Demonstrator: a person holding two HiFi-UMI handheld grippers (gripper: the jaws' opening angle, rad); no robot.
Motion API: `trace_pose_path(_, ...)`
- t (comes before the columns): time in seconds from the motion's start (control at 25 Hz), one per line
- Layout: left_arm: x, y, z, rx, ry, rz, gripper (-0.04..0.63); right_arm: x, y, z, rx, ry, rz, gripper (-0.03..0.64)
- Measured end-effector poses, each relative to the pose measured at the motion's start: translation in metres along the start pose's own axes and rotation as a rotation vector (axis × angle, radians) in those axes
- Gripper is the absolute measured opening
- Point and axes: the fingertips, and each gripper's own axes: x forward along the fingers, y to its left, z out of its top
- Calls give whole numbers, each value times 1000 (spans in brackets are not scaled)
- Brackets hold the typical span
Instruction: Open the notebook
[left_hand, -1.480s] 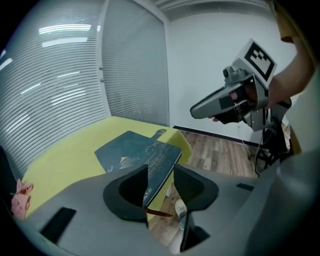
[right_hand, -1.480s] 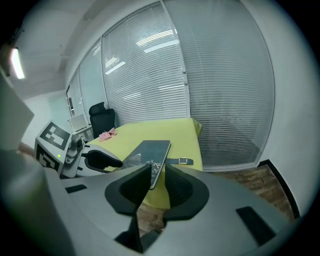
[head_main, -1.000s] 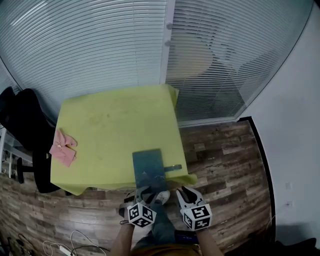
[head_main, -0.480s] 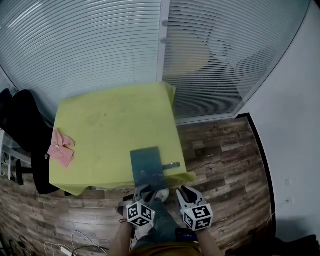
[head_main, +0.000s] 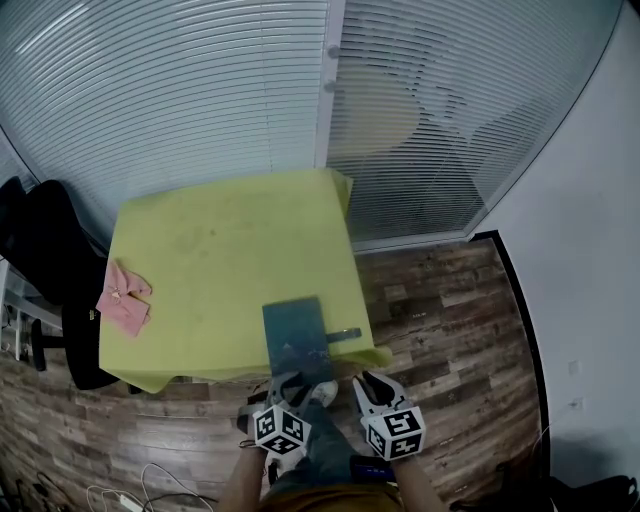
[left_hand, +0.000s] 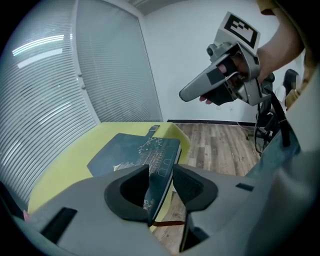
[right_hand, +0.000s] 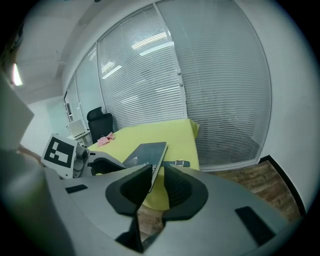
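Note:
A dark teal notebook (head_main: 297, 335) lies shut at the near edge of the yellow-green table (head_main: 220, 250), its strap (head_main: 345, 333) sticking out to the right. My left gripper (head_main: 283, 381) is just off the notebook's near end. In the left gripper view the notebook (left_hand: 135, 152) has its near corner in the gap of my left gripper (left_hand: 161, 170), and the right-hand jaw stands apart from its edge. My right gripper (head_main: 368, 384) hovers over the floor, right of that corner. Its jaws are closing with nothing between them; the notebook (right_hand: 145, 152) lies beyond my right gripper (right_hand: 158, 170).
A pink cloth (head_main: 125, 295) lies at the table's left edge. A black office chair (head_main: 50, 250) stands left of the table. Glass walls with blinds run behind it. Cables (head_main: 120, 490) trail on the wooden floor. The person's legs are below the table's near edge.

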Motion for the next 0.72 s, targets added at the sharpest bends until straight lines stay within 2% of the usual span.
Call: trace_pose_path(0.72,-25,9,15,3,-41,70,164,-8,19,17,-40,-30,33,83)
